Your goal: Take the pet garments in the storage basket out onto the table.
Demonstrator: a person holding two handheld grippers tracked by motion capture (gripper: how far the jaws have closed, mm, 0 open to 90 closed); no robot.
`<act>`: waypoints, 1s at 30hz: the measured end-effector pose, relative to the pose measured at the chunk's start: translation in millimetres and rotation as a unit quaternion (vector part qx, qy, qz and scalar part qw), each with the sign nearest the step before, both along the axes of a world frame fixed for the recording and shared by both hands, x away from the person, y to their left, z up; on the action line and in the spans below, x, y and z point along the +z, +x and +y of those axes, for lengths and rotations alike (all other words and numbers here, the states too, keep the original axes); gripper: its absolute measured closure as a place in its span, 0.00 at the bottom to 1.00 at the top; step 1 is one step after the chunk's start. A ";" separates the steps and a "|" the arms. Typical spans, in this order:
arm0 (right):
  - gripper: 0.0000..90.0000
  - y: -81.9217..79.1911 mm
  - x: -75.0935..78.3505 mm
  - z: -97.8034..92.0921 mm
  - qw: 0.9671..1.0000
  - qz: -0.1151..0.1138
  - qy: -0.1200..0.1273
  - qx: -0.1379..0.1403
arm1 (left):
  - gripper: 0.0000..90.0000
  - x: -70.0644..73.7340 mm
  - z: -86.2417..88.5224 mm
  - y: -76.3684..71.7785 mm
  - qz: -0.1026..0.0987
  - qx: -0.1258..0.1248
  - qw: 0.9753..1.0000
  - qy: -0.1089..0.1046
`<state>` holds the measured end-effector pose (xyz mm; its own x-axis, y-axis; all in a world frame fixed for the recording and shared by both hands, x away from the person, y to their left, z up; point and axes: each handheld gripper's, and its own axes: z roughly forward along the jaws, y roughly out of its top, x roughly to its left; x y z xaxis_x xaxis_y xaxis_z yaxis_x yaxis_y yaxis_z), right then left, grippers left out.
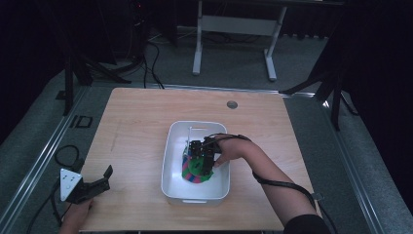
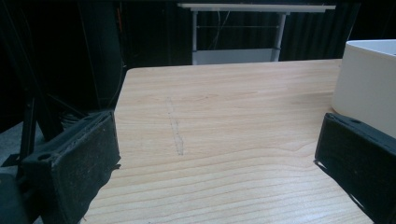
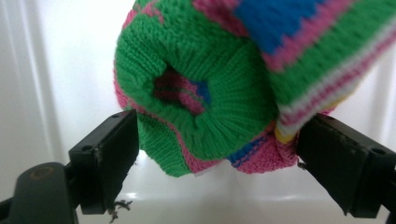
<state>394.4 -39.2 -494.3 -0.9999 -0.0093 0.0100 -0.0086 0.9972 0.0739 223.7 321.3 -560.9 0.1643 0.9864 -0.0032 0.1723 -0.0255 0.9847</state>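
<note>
A rolled knitted sock bundle (image 1: 191, 173), striped green, pink and blue, is inside a white bin (image 1: 168, 161) at the middle of the wooden table. My right gripper (image 1: 202, 155) reaches down into the bin, its two jaws pressed against either side of the bundle (image 3: 210, 93). In the right gripper view the bundle sits between the jaws of the right gripper (image 3: 217, 144), with the bin's white floor beneath it. My left gripper (image 1: 107, 178) rests low at the table's front left corner. It stands open with nothing in it, as the left gripper view (image 2: 217, 154) shows.
The bin's white wall (image 2: 369, 88) stands just right of the left gripper. A thin white stick (image 1: 189, 134) leans in the bin's far end. A round grommet (image 1: 232, 104) sits near the table's far edge. A desk frame (image 1: 234, 29) stands beyond on the floor.
</note>
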 end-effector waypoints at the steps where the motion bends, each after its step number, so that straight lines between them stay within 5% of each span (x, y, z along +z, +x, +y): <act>1: 0.14 -0.9 -1.9 0.7 1.000 0.001 -0.005 0.002 | 0.00 0.0 -0.1 0.0 0.001 0.000 1.000 0.000; 7: 0.20 -2.9 -12.8 6.5 1.000 0.003 -0.016 0.005 | 0.00 -0.2 -0.1 0.2 0.001 0.000 1.000 0.002; 9: 0.32 -3.8 -12.4 8.2 1.000 0.001 -0.017 0.006 | 0.00 -0.2 -0.1 0.2 0.001 0.001 1.000 0.002; 12: 0.65 -3.2 -6.8 10.6 1.000 0.000 -0.015 0.004 | 0.00 -0.2 -0.2 0.2 0.001 0.001 1.000 0.002; 15: 0.77 -4.2 -1.3 12.4 1.000 -0.001 -0.016 0.004 | 0.00 -0.2 -0.2 0.2 0.001 0.000 1.000 0.002; 30: 0.82 -7.3 45.9 1.3 1.000 -0.012 0.005 0.009 | 0.00 -0.2 -0.7 0.5 0.001 0.000 1.000 0.005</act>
